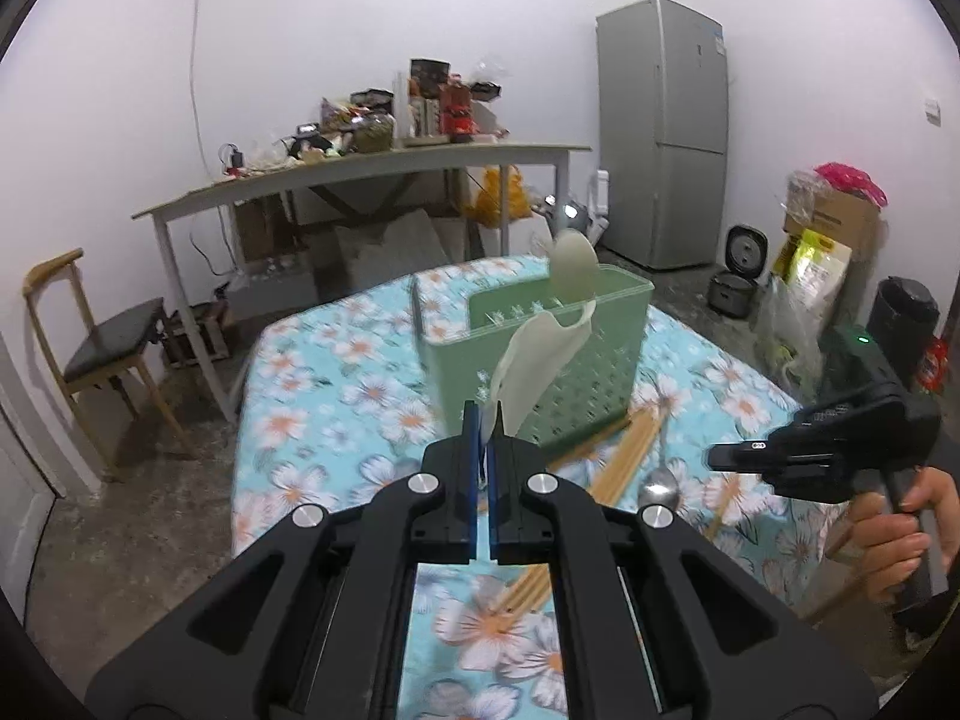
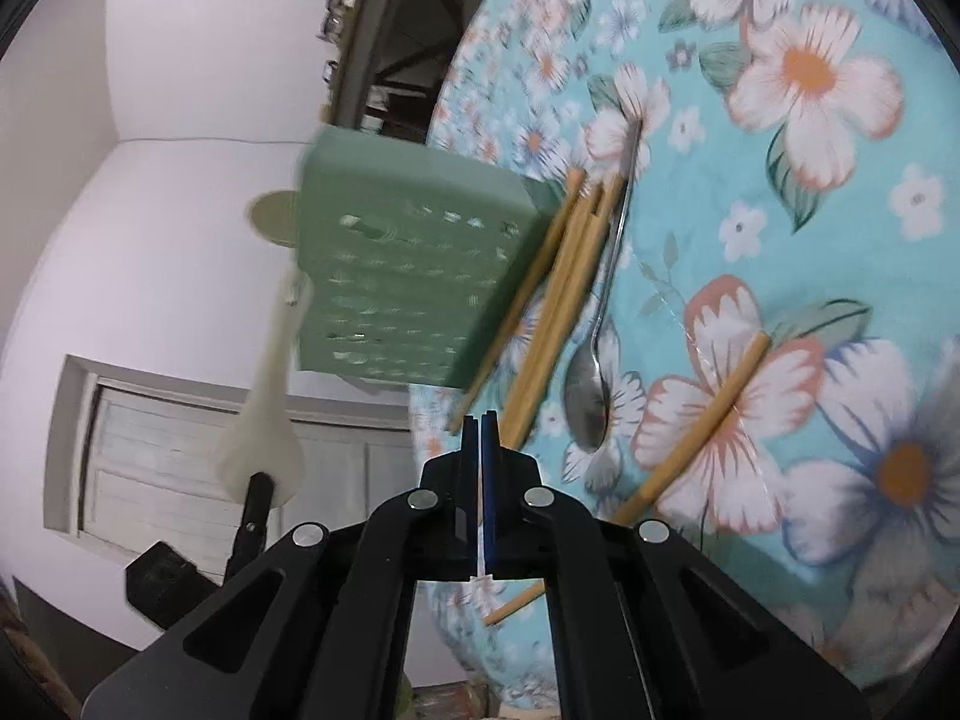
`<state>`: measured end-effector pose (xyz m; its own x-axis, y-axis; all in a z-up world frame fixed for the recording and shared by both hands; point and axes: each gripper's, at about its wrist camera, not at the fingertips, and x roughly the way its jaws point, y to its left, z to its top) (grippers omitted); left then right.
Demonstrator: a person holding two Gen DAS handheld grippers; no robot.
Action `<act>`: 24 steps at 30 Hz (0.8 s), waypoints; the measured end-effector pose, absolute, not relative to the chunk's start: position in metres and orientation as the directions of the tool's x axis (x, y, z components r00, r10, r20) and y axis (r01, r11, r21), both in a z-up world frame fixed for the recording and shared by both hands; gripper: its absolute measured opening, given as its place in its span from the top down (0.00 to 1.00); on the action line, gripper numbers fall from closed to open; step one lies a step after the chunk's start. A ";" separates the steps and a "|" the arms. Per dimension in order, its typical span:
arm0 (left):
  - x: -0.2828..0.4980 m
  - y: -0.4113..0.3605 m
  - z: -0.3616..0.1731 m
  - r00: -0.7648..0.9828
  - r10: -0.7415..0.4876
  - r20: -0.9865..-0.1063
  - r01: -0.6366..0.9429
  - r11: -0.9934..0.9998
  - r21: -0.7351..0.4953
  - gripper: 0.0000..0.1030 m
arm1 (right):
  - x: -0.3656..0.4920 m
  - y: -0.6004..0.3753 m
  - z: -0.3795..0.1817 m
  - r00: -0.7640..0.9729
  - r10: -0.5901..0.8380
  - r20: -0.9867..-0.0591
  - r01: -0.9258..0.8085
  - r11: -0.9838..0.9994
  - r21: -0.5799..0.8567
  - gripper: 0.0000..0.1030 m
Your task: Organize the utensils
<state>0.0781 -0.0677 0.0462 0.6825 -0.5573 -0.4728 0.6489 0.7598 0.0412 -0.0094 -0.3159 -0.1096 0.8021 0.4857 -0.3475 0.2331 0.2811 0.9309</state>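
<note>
Left hand-held gripper (image 1: 483, 450) clamped on white rice paddle (image 1: 534, 360), before green holder (image 1: 540, 354); right hand-held gripper (image 2: 480, 438) closed, empty.

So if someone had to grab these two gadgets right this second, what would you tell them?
Left gripper: shut on the white rice paddle, held up in front of the green utensil holder.
Right gripper: shut, holding nothing, hovering over the table.
Done: one pale utensil already stands in the holder.
Left: drop the paddle in, then collect the metal spoon and the wooden chopsticks lying on the floral tablecloth beside the holder. One more chopstick lies apart, nearer the right gripper.
</note>
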 end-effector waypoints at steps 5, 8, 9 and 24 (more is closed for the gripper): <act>0.082 -0.049 0.075 0.737 -0.524 -0.427 0.608 0.790 0.079 0.99 | -0.031 -0.326 -0.088 0.831 0.471 -0.296 0.178 0.279 0.944 0.99; 0.087 -0.044 0.090 0.750 -0.510 -0.420 0.596 0.797 0.097 0.99 | -0.038 -0.328 -0.081 0.838 0.479 -0.260 0.143 0.267 0.953 0.99; 0.089 -0.044 0.093 0.753 -0.504 -0.423 0.593 0.799 0.103 0.99 | -0.042 -0.327 -0.078 0.840 0.481 -0.252 0.134 0.267 0.954 0.99; 0.098 -0.053 0.087 0.735 -0.475 -0.484 0.601 0.786 0.142 0.99 | -0.005 -0.249 -0.032 0.679 -0.123 -0.724 0.045 0.991 -0.127 0.64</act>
<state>0.0975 -0.0531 0.0869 0.7352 -0.4746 -0.4839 0.6012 0.7864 0.1420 -0.0054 -0.2493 -0.0322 0.6791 -0.1234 -0.7236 0.0445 0.9909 -0.1272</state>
